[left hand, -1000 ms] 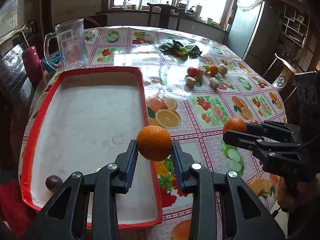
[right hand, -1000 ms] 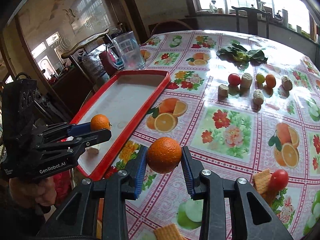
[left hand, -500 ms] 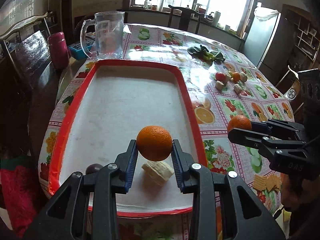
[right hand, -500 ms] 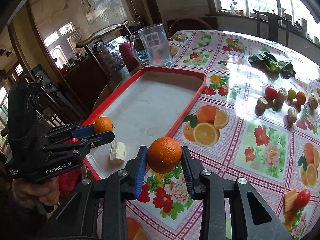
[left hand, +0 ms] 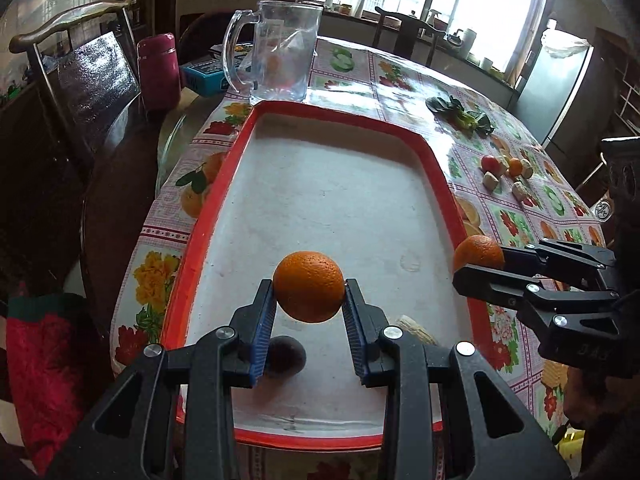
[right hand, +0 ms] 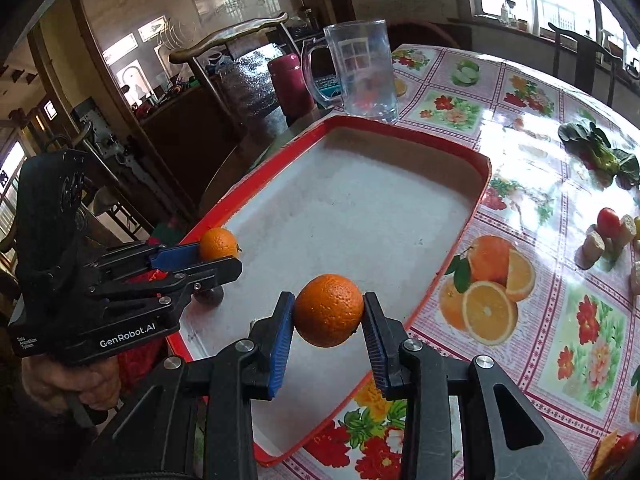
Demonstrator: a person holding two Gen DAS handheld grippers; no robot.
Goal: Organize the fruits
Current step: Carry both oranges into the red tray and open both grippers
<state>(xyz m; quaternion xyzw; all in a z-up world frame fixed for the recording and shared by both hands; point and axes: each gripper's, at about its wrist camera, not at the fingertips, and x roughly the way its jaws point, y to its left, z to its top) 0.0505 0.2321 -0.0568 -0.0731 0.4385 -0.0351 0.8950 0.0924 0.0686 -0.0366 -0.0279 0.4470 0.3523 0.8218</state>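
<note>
My left gripper (left hand: 309, 286) is shut on an orange (left hand: 309, 280) and holds it above the near end of the red-rimmed white tray (left hand: 440, 168). Under it on the tray lie a dark round fruit (left hand: 286, 354) and a pale banana piece (left hand: 416, 330), both partly hidden by the fingers. My right gripper (right hand: 328, 306) is shut on a second orange (right hand: 328, 312) just above the tray's right rim (right hand: 452, 256). In the right wrist view the left gripper (right hand: 219, 256) with its orange (right hand: 218, 242) hangs over the tray's left edge.
A glass mug (left hand: 280, 60) and a maroon flask (left hand: 158, 72) stand beyond the tray's far end. Leafy greens (left hand: 460, 114) and a cluster of small fruits and pale pieces (left hand: 506, 172) lie on the flowered tablecloth to the right. A chair (left hand: 80, 80) stands at the left.
Both grippers have moved left with their oranges, from over the tablecloth to over the tray. Neither grip has changed.
</note>
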